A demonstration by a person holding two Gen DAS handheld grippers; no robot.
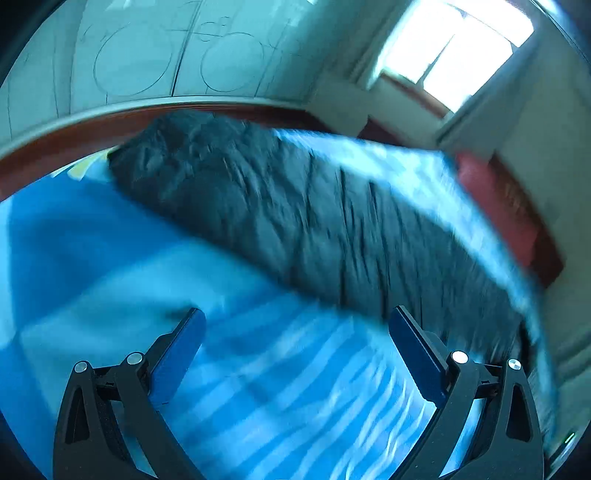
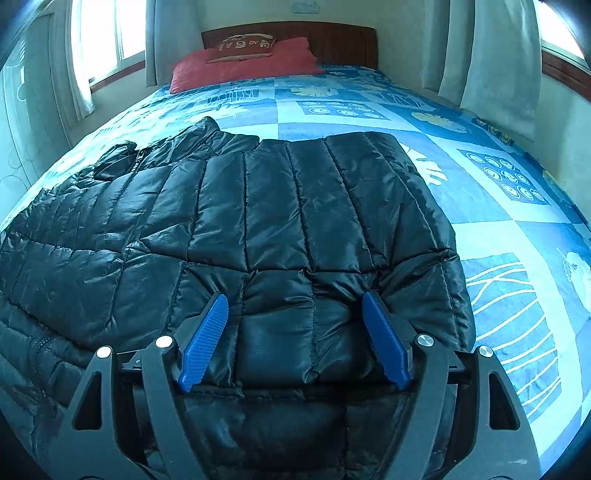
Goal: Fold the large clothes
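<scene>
Jacket: black quilted puffer jacket (image 2: 229, 221) spread on my blue patterned bedspread (image 2: 498, 236); light, puffy, slick shell, likely to slip | hold: pinch hem or seam, not padding | right gripper (image 2: 295, 336) wide over near edge, gripping nothing; left gripper (image 1: 295, 350) wide, empty

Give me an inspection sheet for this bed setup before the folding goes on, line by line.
Surface: bed with a blue patterned bedspread, mostly bare beside the garment.
Job's things: black quilted puffer jacket lying flat, one edge folded over nearest the camera.
Clutter: red pillow and a small printed cushion at the wooden headboard.
Grippers: right claw open over the jacket's near fold; left claw open above the bedspread, holding nothing.
Cables: nothing seen.
Surroundings: bright window, pale curtains, a wardrobe with circle patterns; the left view is blurred.
</scene>
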